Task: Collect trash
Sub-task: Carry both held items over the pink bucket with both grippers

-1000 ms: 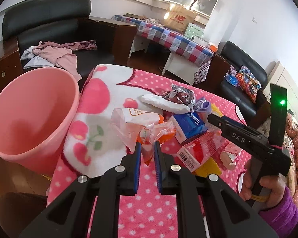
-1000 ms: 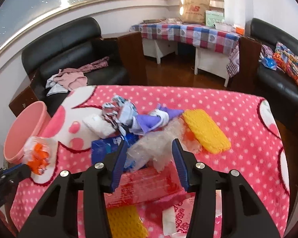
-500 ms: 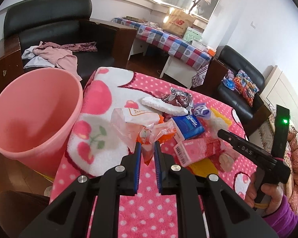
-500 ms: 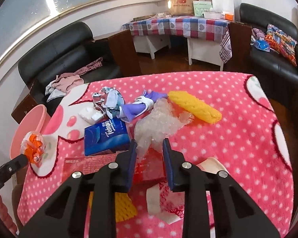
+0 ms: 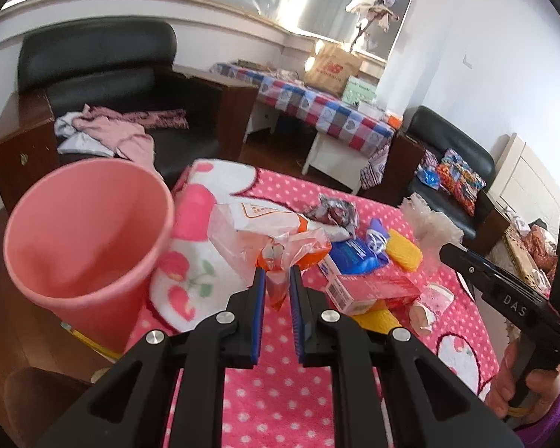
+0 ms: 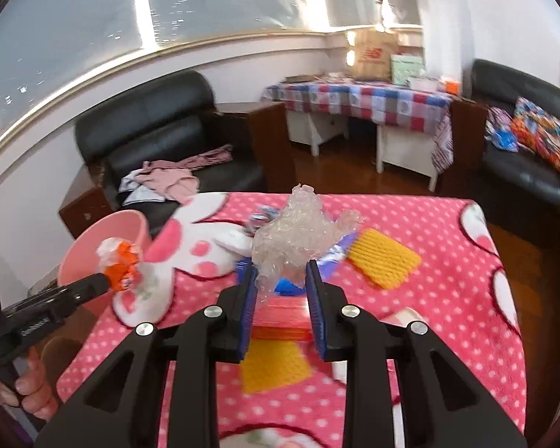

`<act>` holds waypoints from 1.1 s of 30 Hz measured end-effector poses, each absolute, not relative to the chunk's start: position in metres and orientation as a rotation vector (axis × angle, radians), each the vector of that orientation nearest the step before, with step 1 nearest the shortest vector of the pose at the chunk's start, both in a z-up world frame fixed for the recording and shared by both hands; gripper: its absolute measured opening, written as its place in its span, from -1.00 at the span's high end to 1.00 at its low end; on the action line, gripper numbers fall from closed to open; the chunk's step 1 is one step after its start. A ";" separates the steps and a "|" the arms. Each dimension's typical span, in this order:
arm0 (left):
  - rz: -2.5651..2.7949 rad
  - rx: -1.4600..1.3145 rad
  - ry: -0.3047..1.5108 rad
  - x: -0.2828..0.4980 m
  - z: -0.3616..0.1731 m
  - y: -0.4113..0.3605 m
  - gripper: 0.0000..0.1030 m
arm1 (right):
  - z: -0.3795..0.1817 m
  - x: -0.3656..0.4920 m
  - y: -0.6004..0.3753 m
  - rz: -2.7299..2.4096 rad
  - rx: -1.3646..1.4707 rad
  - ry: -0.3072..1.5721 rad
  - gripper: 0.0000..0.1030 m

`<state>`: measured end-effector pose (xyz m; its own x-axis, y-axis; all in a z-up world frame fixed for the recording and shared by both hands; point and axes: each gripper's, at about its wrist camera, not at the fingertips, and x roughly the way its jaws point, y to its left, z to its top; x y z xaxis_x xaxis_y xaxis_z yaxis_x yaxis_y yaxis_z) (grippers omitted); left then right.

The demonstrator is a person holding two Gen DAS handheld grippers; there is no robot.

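Pink bin (image 5: pixel 86 239) at far left, off counter (image 5: pixel 280 403) edge, mouth open toward me. My left claw (image 5: pixel 276 283) pinching orange-and-clear wrapper (image 5: pixel 280 250), bin just left of it, nearer this hand. My right claw (image 6: pixel 282 280) clamped on clear crumpled plastic (image 6: pixel 298 235), above counter litter; bin well apart to left.

Both cams ride the grippers, angled down across the pink polka-dot blanket (image 5: pixel 280 403), close up. Left one sits nearer the pink plastic bucket (image 5: pixel 86 239); the right one looks from further right. Both catch that bucket (image 6: pixel 104 239).
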<state>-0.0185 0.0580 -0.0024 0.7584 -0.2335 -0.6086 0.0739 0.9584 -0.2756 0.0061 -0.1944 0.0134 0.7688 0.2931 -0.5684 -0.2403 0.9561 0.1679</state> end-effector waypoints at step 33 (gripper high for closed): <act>0.248 -0.289 0.644 -0.014 -0.018 0.221 0.77 | -0.010 0.056 0.060 0.711 -0.111 0.762 0.49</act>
